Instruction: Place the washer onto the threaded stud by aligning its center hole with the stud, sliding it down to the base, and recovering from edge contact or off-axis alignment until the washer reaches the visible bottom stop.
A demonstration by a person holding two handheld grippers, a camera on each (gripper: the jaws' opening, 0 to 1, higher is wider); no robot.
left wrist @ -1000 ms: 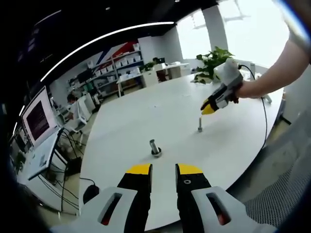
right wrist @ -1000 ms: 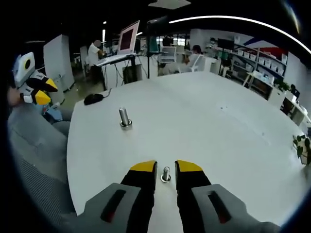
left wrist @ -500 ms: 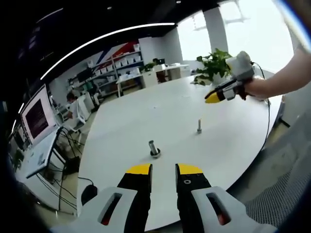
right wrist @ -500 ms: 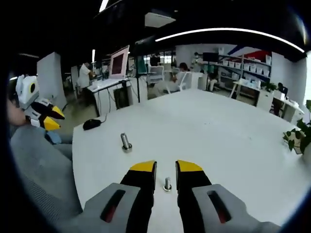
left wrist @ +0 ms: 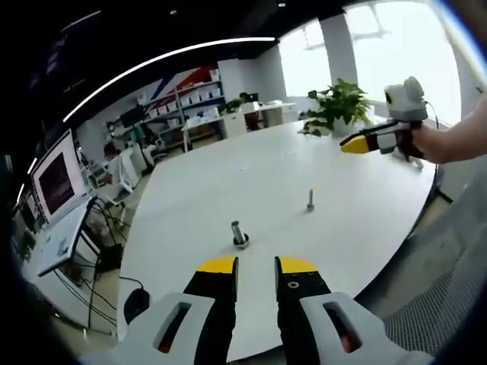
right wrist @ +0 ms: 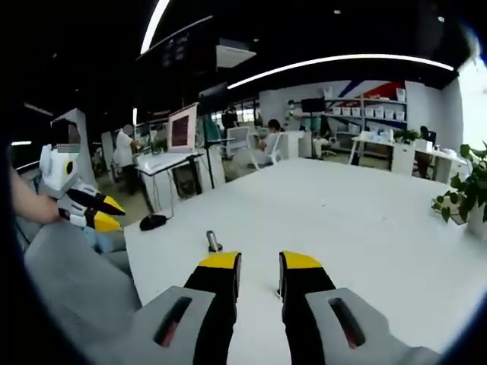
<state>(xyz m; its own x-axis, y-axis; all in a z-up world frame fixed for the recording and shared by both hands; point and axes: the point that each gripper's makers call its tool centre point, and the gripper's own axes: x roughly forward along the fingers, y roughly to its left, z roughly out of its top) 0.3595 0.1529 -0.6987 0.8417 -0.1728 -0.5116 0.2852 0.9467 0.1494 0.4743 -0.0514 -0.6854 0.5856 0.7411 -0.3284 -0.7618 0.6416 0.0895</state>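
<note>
We see the large white round table (left wrist: 251, 175) spreading across the middle of the left gripper view, and across the centre and right of the right gripper view (right wrist: 358, 220). Our left gripper (left wrist: 256, 268) rises from the bottom centre of its view, jaws parted with nothing between them. Our right gripper (right wrist: 259, 262) sits the same way at the bottom centre of its view, released and empty; in the left gripper view it hangs at the upper right (left wrist: 356, 144), above the table's far edge. The threaded stud (left wrist: 239, 234) stands upright on the table just above our left jaws. A smaller bolt (left wrist: 310, 200) stands right of centre. We cannot make out the washer.
</note>
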